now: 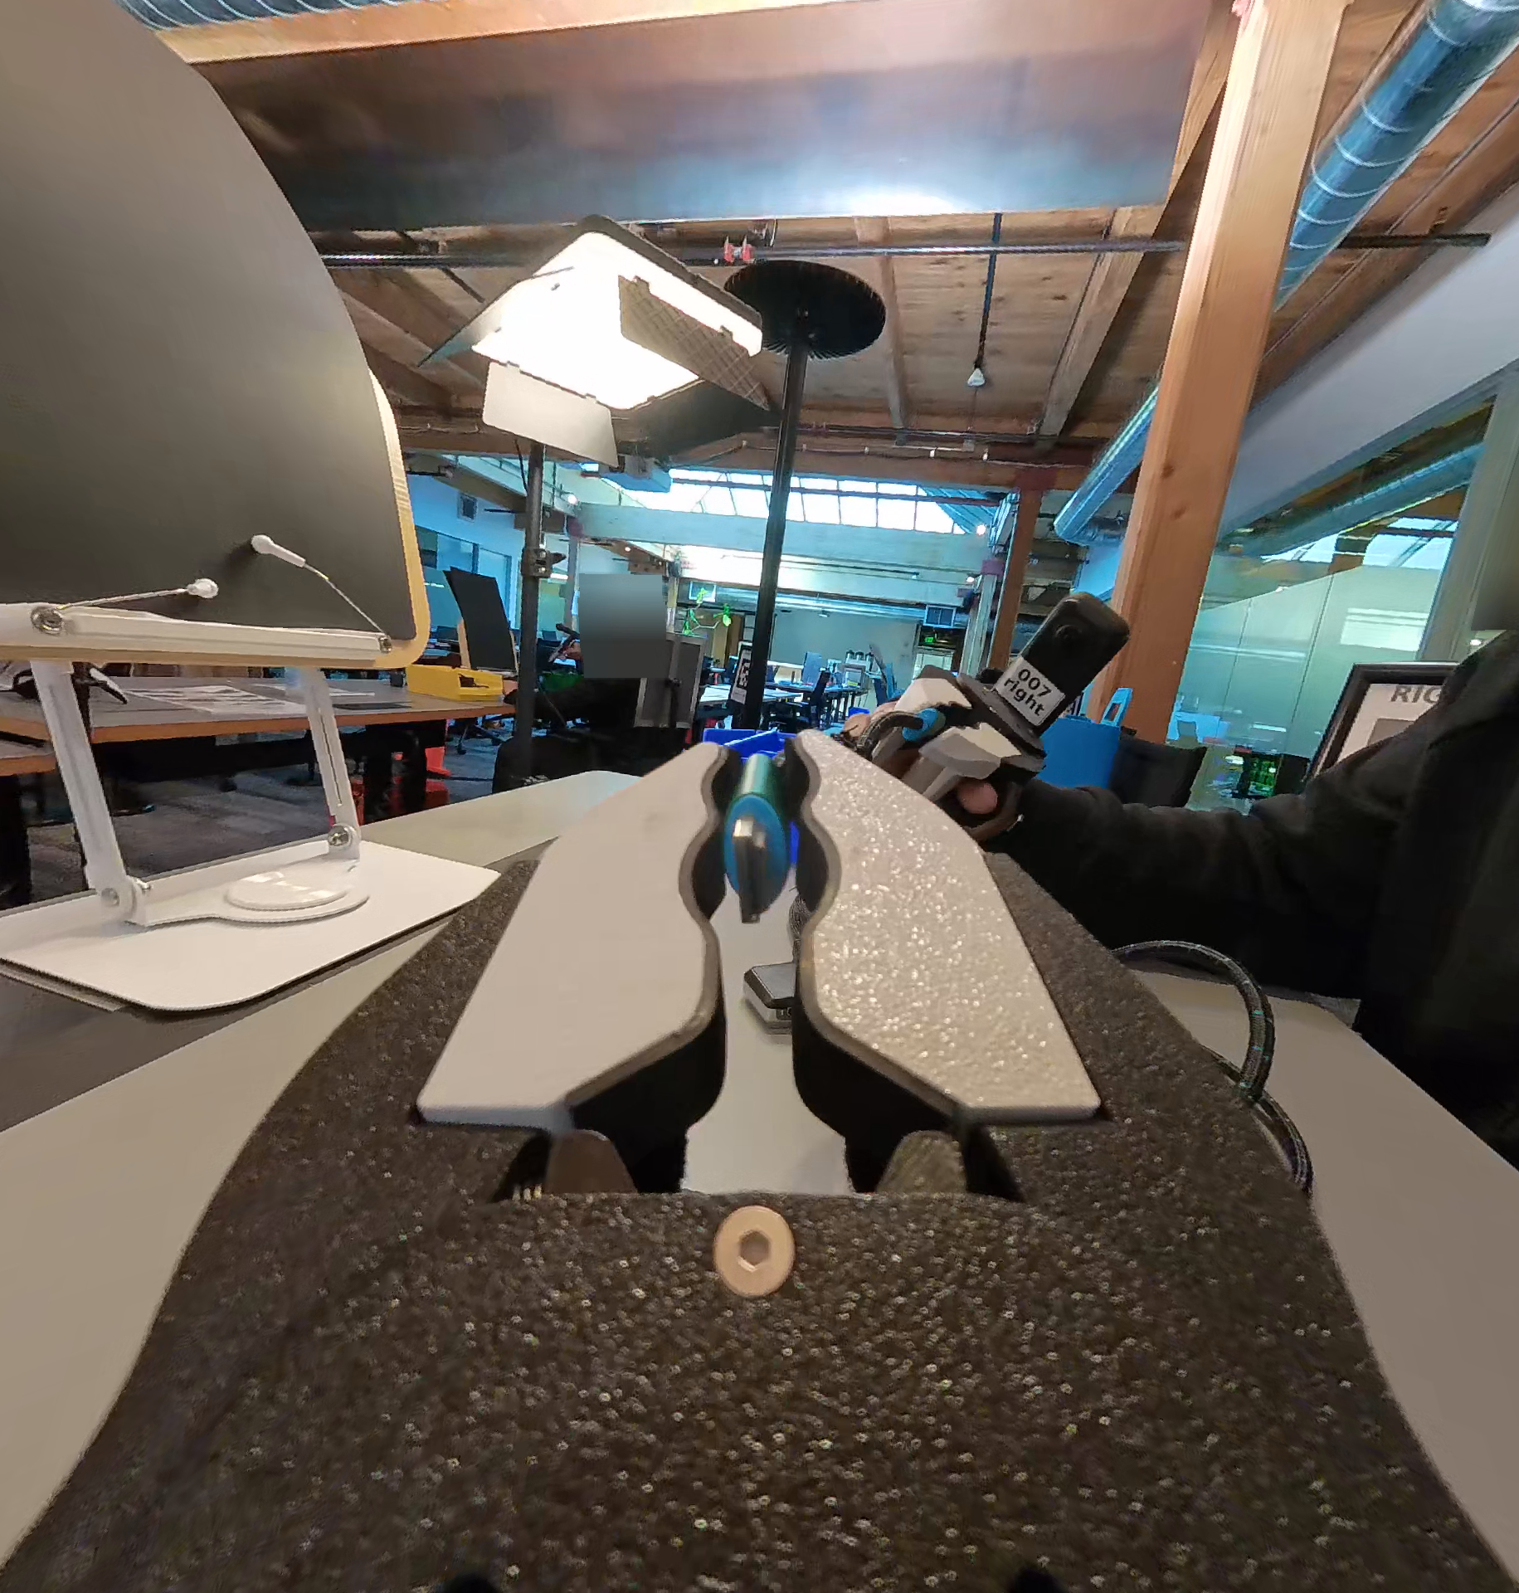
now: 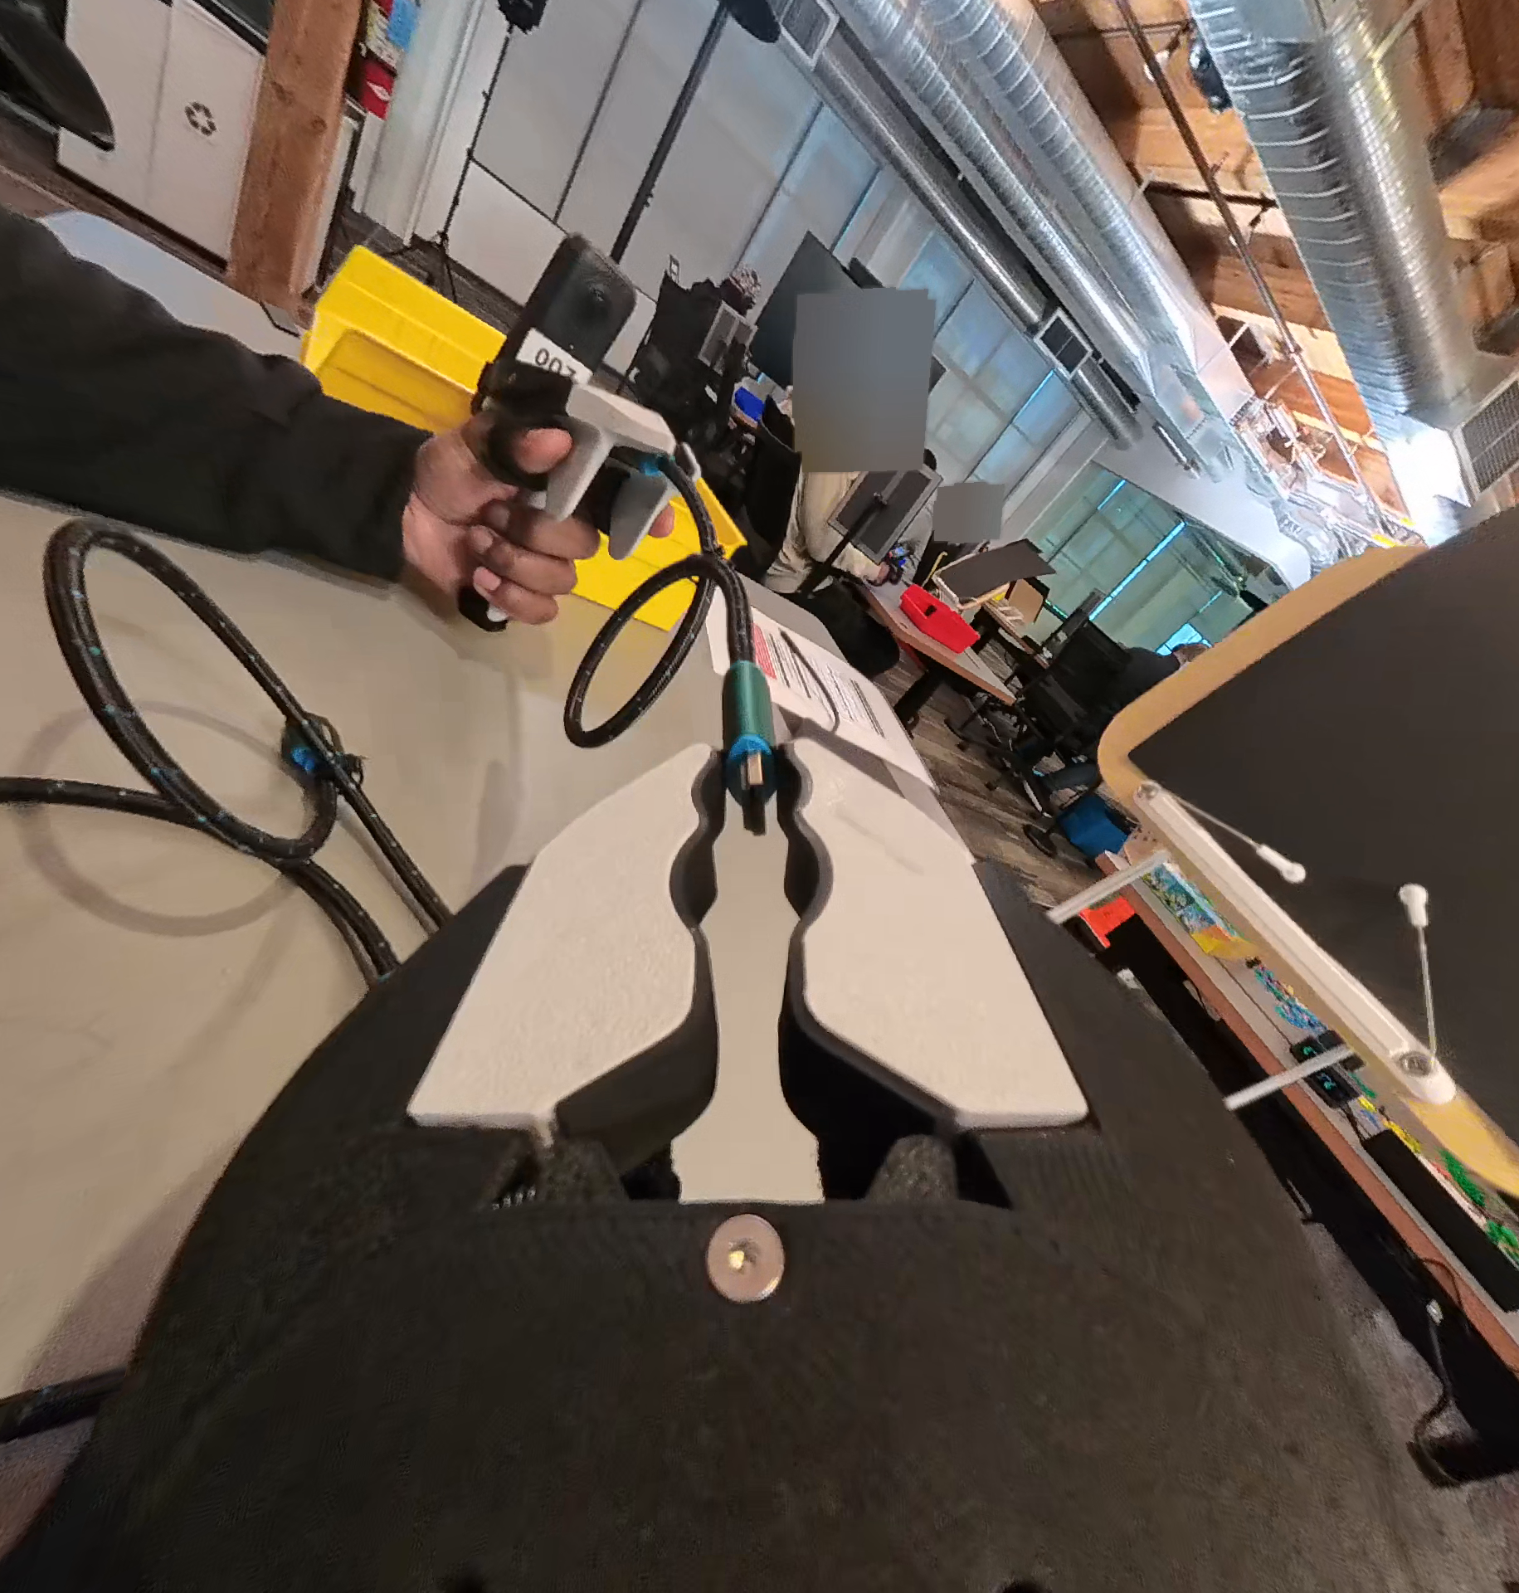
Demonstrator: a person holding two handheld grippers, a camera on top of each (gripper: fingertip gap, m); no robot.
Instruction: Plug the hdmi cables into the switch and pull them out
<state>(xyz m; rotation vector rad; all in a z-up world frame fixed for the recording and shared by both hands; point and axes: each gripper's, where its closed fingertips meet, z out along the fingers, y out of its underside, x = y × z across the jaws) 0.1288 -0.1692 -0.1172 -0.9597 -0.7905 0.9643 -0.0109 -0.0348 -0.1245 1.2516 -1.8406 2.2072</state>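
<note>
Blue HDMI plugs (image 1: 751, 849) (image 2: 749, 759) in both grippers (image 1: 756, 776) (image 2: 751, 767).

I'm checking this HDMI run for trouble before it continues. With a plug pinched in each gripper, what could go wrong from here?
1. The right gripper pinches the teal-and-blue HDMI plug only at its fingertips; it may twist during insertion.
2. The black braided cable loops tightly between both grippers and may tug.
3. The small grey switch box looks loose and may slide.

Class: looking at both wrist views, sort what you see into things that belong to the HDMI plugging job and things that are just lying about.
Job:
left gripper
right gripper
HDMI plugs
braided cable
switch

Lying about:
white stand
yellow bin
studio light
</note>
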